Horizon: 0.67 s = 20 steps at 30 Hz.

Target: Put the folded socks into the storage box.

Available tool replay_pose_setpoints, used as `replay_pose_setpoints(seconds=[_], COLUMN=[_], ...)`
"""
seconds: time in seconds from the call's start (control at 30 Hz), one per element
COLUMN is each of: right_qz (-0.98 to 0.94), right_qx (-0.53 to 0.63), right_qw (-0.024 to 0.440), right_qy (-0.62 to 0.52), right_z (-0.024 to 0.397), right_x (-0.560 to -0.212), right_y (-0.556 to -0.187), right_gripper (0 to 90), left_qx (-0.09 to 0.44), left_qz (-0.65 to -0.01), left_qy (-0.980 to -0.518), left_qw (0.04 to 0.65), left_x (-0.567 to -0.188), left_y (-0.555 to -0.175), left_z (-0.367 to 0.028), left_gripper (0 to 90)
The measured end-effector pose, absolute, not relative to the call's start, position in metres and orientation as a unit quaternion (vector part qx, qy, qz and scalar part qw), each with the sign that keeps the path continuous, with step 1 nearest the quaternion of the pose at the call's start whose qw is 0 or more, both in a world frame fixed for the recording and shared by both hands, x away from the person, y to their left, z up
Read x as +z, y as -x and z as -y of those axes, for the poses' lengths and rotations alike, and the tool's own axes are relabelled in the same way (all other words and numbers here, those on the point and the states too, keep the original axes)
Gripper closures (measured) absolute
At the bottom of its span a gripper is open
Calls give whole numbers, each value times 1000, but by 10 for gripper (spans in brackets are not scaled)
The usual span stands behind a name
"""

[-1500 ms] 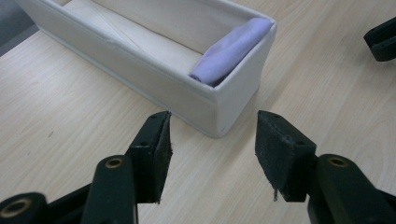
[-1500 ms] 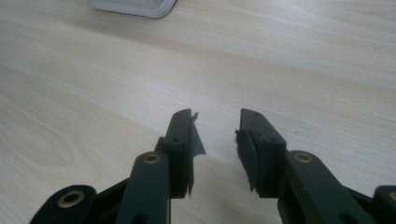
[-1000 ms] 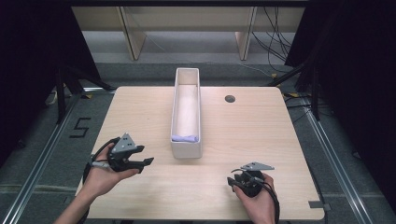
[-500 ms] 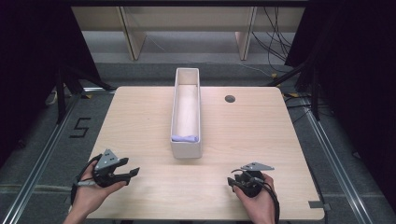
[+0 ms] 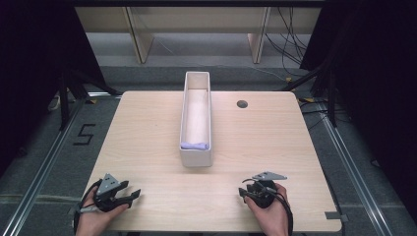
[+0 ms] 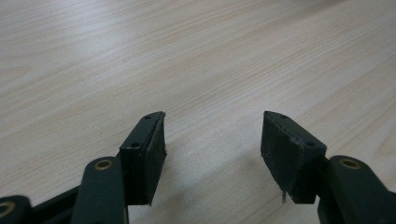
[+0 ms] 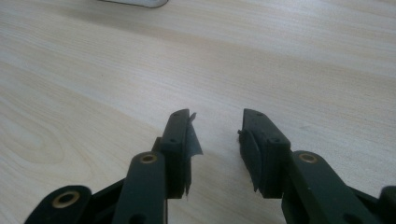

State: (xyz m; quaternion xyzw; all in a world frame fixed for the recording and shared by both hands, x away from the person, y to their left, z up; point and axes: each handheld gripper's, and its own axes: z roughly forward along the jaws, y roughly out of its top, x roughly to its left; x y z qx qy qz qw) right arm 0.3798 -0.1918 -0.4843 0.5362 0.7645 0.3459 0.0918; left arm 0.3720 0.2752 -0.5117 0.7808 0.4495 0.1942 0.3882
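Cloth (image 5: 194,145) lies folded in the white bin's (image 5: 196,160) near end; I judge it placed, with my left gripper (image 5: 129,196) and right gripper (image 5: 247,189) parted and empty by the table's (image 5: 147,128) near edge.

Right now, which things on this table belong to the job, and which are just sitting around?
In the job:
- white bin, long and narrow, mid-table
- pale folded cloth inside its near end
- left gripper, open, empty
- right gripper, open, empty

Lying about:
- dark round hole in the table
- shelving beyond it
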Motion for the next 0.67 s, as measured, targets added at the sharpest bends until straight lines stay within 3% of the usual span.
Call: replay_pose_setpoints(seconds=[0.67], right_qz=[-774], right_qx=[346], right_qw=[93], right_qy=[-523], right_z=[189], right_x=[-491], right_y=[-381], right_gripper=[593], left_qx=[224], left_qz=[-459], left_qy=[-754], left_qw=[413], left_x=[-516], left_y=[-364], left_z=[-281], left_gripper=[388])
